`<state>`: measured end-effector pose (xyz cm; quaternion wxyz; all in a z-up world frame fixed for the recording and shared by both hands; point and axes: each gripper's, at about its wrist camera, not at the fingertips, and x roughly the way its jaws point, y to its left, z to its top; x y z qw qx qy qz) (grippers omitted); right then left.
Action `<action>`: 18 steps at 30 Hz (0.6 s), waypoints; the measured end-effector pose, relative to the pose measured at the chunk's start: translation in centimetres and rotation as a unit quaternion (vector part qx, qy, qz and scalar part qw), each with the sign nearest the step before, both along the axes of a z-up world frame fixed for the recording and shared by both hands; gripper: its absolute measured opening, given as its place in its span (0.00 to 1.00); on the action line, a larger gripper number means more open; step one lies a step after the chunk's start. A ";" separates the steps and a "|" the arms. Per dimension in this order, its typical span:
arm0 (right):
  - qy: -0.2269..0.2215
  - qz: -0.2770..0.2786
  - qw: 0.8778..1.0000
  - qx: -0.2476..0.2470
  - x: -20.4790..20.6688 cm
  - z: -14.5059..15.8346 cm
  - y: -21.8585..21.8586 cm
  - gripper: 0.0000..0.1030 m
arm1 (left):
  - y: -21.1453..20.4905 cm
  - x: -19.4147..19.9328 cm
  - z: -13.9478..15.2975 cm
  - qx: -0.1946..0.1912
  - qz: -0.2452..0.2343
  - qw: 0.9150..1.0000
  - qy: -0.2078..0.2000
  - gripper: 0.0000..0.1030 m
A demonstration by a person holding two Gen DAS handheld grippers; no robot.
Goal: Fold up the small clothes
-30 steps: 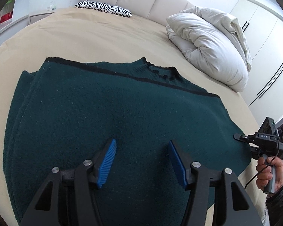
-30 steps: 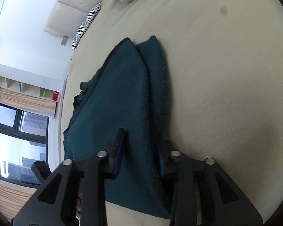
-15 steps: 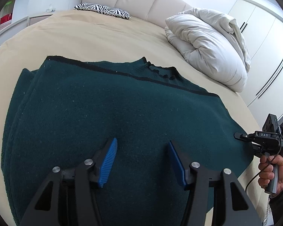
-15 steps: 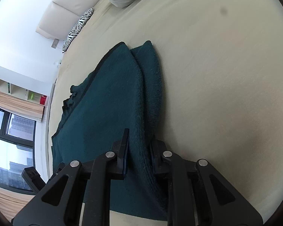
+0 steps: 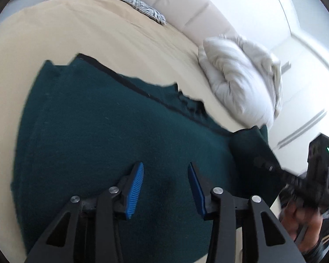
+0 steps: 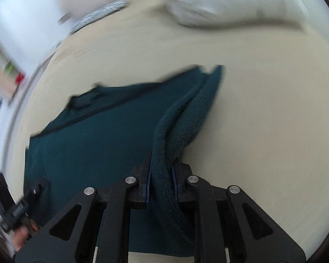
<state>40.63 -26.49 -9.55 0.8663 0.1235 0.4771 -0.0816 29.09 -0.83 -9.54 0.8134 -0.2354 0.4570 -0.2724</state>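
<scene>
Teal knit sweater (image 6: 94, 135): right hand-held gripper (image 6: 162, 175) pinches its thick rolled edge; left hand-held gripper (image 5: 165, 184) gapes wide, empty.

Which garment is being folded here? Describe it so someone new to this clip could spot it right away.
On the wide beige bed, nearer the camera than the rumpled white duvet, lies a dark green knit sweater spread flat. It is the only dark item there, edged by a black trim line, and the right gripper pinches its rolled edge.
</scene>
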 end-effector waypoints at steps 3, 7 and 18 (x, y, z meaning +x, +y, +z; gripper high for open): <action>-0.017 0.136 0.988 -0.066 1.6 1.9 10.0 0.12 | 1.4 0.2 0.8 -0.068 0.005 0.998 0.013 0.60; 0.007 0.208 0.974 -0.092 2.7 -0.3 15.9 0.12 | 1.9 1.0 0.9 -0.145 -0.007 0.989 0.037 0.69; -0.004 0.223 0.968 -0.118 0.4 -1.7 17.1 0.12 | -1.8 4.6 -0.9 -0.153 -0.027 0.981 0.117 0.76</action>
